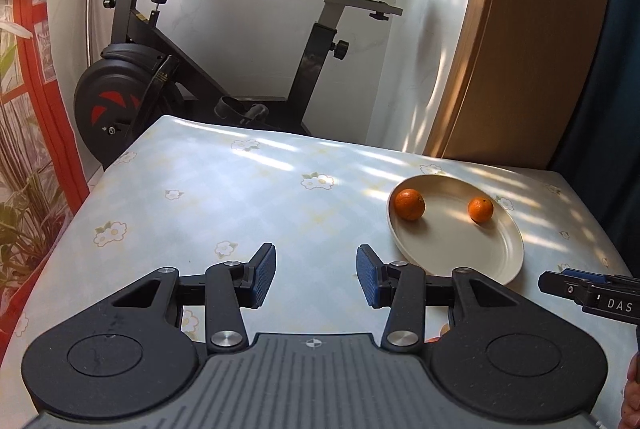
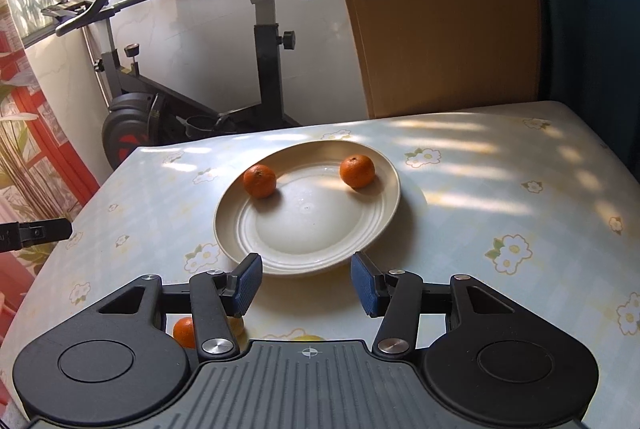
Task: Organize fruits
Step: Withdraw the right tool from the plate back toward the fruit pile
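Right wrist view shows the right gripper (image 2: 306, 283) with its blue pads spread wide and nothing between them, hovering just short of the near rim of the cream plate (image 2: 240, 229). Two mandarins sit apart on the plate's far half: the left mandarin (image 2: 260, 181) against the far-left rim, the right mandarin (image 2: 357, 171) toward the far-right rim. A third mandarin (image 2: 183, 332) lies off the plate on the table (image 2: 500, 197), close to the table's near edge and partly hidden under the gripper's left finger linkage; something yellowish beside it cannot be identified.

In the left wrist view the left gripper (image 1: 316, 275) is likewise spread and empty, over the bare middle of the table, with the plate to its right.

The fruit looks small, light and roundish, with a soft peel that gives a little. It would likely roll if nudged, on the smooth plate especially, so the sound hold is probably across the widest middle, pads on opposite sides, with gentle pressure to avoid bruising.

Room is generous: the plate's centre and near half are free for a third fruit, and the left and right stretches of the flowered cloth are open. The loose mandarin's closeness to the near edge is the main risk, since a push could send it off. The exercise bike (image 2: 168, 101) stands beyond the far edge, well clear.
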Tool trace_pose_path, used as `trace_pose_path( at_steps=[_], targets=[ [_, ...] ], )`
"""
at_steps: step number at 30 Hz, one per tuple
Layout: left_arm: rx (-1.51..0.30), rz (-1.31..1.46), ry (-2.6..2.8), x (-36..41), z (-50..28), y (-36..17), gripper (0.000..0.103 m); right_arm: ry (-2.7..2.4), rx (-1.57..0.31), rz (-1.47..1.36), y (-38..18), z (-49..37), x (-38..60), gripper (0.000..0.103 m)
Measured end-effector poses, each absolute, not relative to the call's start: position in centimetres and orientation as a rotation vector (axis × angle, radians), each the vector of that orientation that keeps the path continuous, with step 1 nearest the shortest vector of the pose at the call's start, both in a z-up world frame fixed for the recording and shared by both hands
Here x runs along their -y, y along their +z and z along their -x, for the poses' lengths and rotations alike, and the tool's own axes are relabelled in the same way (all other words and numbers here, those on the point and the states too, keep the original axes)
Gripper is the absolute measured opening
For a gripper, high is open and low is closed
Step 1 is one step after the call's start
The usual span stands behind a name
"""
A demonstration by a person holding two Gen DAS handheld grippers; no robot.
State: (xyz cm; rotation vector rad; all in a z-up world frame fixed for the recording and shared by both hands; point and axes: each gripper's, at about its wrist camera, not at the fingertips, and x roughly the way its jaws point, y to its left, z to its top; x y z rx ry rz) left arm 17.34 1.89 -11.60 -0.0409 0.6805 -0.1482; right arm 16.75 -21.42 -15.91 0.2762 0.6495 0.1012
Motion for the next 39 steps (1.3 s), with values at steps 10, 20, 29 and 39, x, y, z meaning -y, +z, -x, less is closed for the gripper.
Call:
trace_pose_path(
  at_steps=[10, 20, 29, 39],
  targets=[
    [-0.736, 0.089, -0.193, -1.9, -16.8, -12.6, 0.047, 0.113, -0.704, -0.214, -16.9, -16.0, 19.8, 0.047],
    [-0.754, 0.075, -0.180, -2.2, -16.3, -13.2, 0.047, 0.109, -0.729, -0.206, -17.9, -15.4, 19.5, 0.050],
    [-0.772, 0.065, -0.195, -2.1, -15.9, -13.5, 0.047, 0.113, -0.740, -0.205, -18.0, -15.5, 19.6, 0.050],
    [-0.788, 0.069, -0.201, -1.8, -15.6, -13.7, 0.047, 0.128, -0.729, -0.207, -18.0, -15.1, 19.7, 0.050]
  ],
)
